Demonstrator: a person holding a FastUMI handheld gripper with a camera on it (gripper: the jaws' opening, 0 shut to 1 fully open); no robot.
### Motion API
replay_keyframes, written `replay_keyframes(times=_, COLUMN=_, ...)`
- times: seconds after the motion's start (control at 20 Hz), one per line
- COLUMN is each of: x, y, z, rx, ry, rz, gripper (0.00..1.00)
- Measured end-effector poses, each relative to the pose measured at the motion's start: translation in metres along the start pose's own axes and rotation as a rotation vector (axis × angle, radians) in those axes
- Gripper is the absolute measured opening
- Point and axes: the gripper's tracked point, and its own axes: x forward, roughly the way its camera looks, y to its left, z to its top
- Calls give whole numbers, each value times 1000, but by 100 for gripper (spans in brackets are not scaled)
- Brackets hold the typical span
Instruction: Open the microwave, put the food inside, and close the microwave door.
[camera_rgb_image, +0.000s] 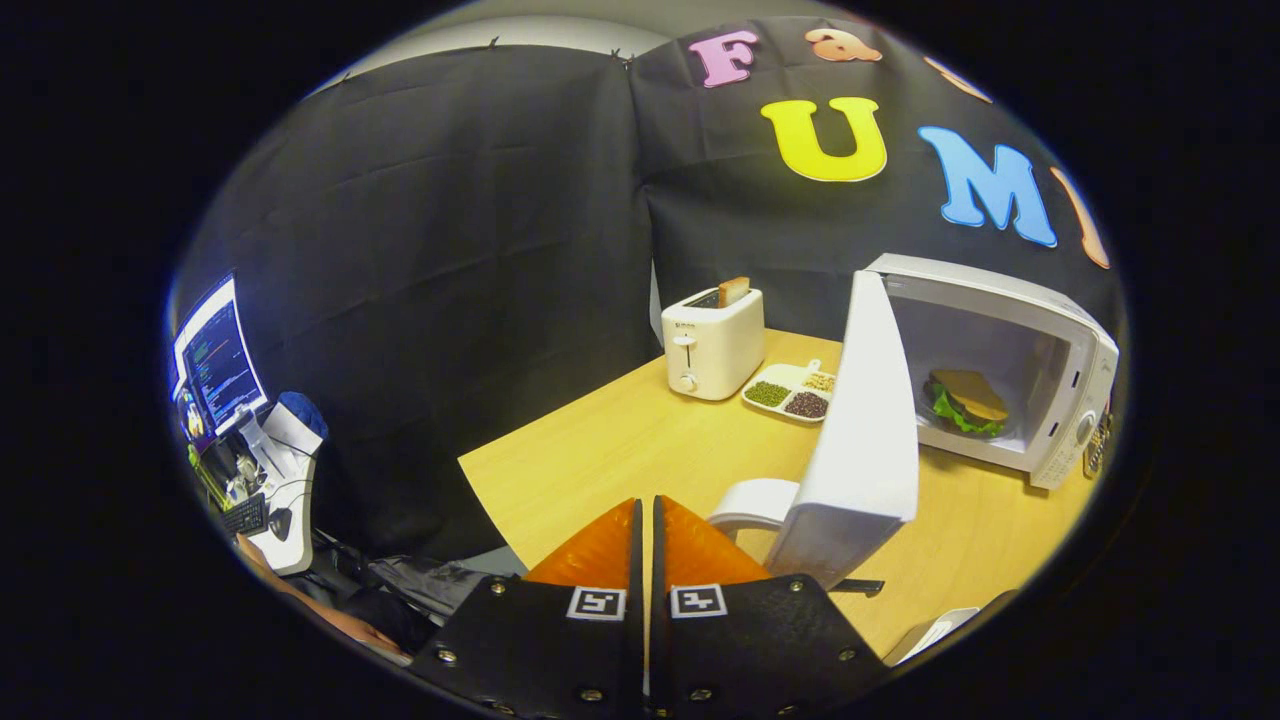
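White boxy microwave (1060, 370) at two o'clock holds the sandwich (966, 402); its door (868, 420) stands wide. Hand-held gripper (647, 530), fingers nearly pressed together on nothing, could glance off, leaving it unlatched.

I can read almost nothing here. The toaster (712, 342) carries a small dark brand mark near its top edge, too tiny for me to make out. Each finger (598, 603) of my gripper (646, 520) bears a square black-and-white coded tag, a pattern rather than letters.
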Motion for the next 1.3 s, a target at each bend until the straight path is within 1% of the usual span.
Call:
replay_keyframes(times=0.1, x=-3, y=-4, z=-2, rx=-5, ry=1, rz=-9, gripper=1)
replay_keyframes(times=0.45, x=-19, y=-23, z=-6, rx=4, ry=6, rz=-36, gripper=1)
replay_keyframes(times=0.5, x=-20, y=-30, z=1, rx=6, ry=8, rz=-42, gripper=1)
replay_keyframes(times=0.7, x=-29, y=-46, z=-2, rx=15, ry=16, rz=-69, gripper=1)
replay_keyframes(times=0.95, x=-40, y=-74, z=-2, rx=47, ry=12, rz=-123, gripper=1)
replay_keyframes(times=1.3, x=-54, y=-130, z=-1, rx=95, ry=13, rz=-229, gripper=1)
